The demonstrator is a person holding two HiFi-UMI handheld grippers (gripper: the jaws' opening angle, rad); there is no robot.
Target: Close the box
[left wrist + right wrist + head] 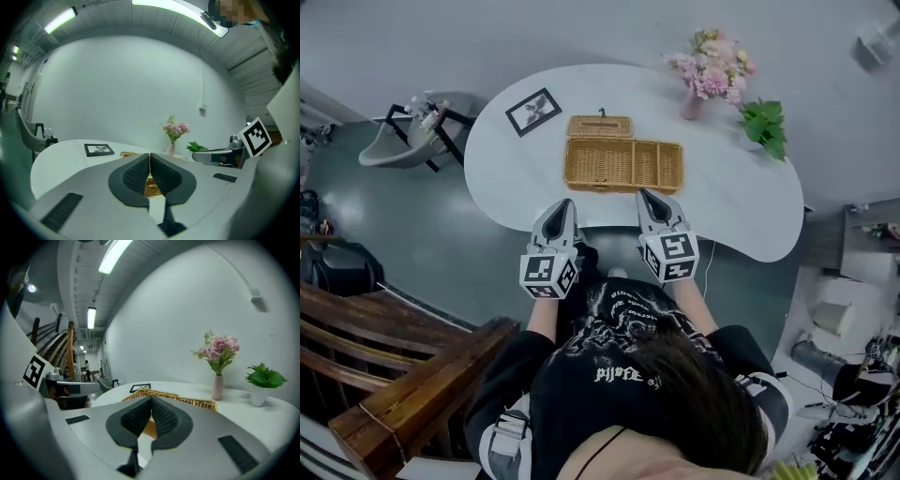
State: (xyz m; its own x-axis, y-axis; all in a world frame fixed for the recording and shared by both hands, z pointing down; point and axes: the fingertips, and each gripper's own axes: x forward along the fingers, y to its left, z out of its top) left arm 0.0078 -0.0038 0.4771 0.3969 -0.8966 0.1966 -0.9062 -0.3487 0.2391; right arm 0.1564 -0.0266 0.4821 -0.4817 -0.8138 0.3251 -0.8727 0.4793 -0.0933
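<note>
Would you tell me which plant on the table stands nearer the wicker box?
The pink flowers in the vase; the leafy green plant sits farther right.

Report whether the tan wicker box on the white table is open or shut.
Open: the tan wicker box shows its inside; its lid lies folded back behind.

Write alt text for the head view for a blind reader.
From above, a person holds a left gripper and right gripper, both shut and empty, at the near edge of a white table, just short of an open wicker box whose lid lies folded back. Farther back are a framed picture, a vase of pink flowers and a potted plant.
</note>
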